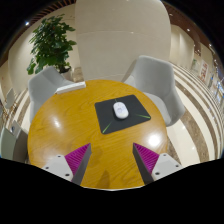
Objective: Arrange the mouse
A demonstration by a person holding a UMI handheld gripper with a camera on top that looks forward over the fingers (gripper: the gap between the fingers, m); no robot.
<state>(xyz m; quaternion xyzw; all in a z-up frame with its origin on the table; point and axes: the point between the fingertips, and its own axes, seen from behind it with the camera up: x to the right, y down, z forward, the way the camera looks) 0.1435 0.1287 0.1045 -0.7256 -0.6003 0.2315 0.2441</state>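
A white mouse (121, 110) lies on a dark square mouse mat (124, 113) toward the far right part of a round wooden table (70, 125). My gripper (112, 160) hovers over the near part of the table, well short of the mat. Its two fingers (73, 160) with magenta pads stand wide apart, open, with only bare wood between them. The mouse is beyond the fingers, slightly right of the midline.
Two pale grey chairs stand at the table's far side, one to the left (45, 88) and one to the right (155, 78). A potted green plant (50, 42) and a wide pale column (110, 38) stand behind them.
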